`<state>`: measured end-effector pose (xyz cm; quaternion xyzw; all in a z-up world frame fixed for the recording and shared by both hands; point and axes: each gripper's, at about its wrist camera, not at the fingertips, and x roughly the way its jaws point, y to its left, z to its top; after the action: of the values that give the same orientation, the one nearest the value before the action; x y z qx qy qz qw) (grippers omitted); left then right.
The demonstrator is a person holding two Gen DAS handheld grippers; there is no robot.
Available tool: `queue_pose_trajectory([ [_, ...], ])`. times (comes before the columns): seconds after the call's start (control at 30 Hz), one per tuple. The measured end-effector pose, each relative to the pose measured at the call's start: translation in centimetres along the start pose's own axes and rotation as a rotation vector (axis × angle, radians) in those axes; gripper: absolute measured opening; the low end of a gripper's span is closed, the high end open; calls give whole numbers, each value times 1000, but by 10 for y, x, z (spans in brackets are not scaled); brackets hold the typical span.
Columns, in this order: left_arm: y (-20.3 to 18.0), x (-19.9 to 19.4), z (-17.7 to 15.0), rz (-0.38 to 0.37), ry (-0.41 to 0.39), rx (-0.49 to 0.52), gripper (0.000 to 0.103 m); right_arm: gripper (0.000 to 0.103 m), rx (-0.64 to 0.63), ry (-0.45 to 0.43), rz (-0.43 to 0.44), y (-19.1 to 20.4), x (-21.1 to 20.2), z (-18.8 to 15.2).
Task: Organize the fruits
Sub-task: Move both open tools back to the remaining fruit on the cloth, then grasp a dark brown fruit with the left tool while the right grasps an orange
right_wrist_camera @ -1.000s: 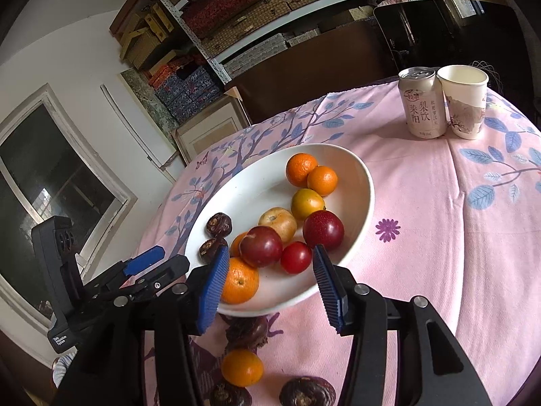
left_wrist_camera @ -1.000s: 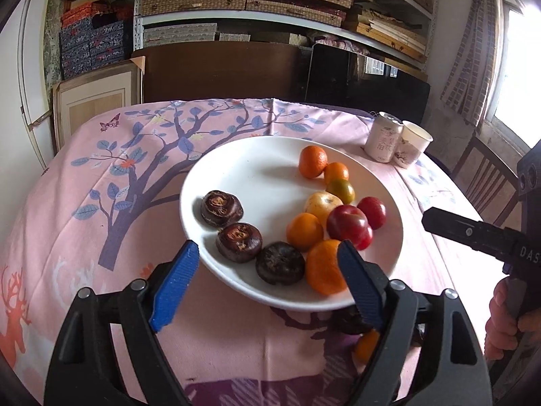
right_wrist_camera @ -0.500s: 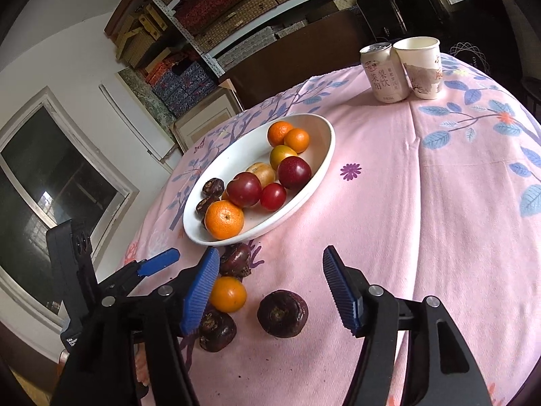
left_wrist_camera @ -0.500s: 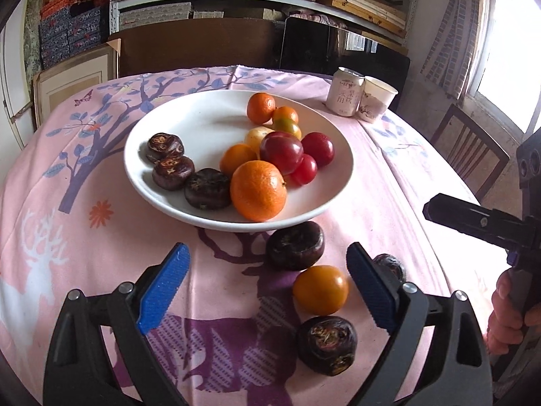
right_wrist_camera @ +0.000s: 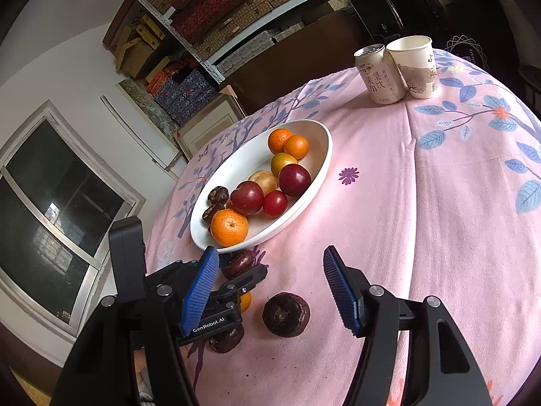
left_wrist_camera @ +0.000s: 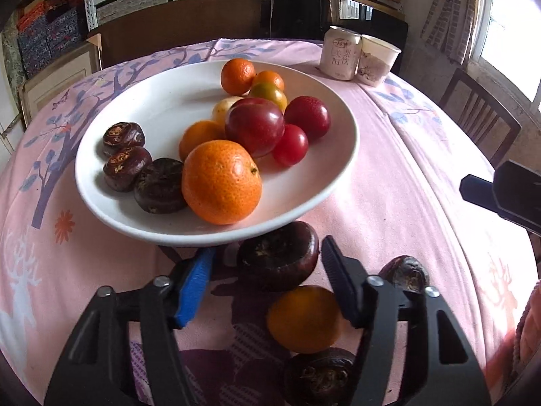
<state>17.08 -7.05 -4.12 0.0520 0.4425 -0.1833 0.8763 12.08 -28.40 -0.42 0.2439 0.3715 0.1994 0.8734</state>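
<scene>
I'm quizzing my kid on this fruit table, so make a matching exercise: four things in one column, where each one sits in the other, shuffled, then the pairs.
Things
1. big orange
2. drink can
3. dark chestnut
4. small orange

Places
A. between the left gripper's open fingers
B. on the cloth, nearer the camera than the chestnut
C. front of the white plate
D. beside the paper cup

Pairs: 1-C, 2-D, 3-A, 4-B

Soft daylight, blown-out glare at window (left_wrist_camera: 507,17), fisheye bending with dark vignetted corners, fruit sharp
</scene>
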Motion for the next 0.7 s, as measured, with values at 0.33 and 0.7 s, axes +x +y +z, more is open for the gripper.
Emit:
queue_pose_trajectory([
  [0.33, 30, -45, -27, 36, -90, -51, 44, 65, -41, 49, -6, 5, 7, -4],
  [0.7, 68, -74, -50, 17, -139, -170, 44, 50, -304, 145, -185, 29, 32, -53],
])
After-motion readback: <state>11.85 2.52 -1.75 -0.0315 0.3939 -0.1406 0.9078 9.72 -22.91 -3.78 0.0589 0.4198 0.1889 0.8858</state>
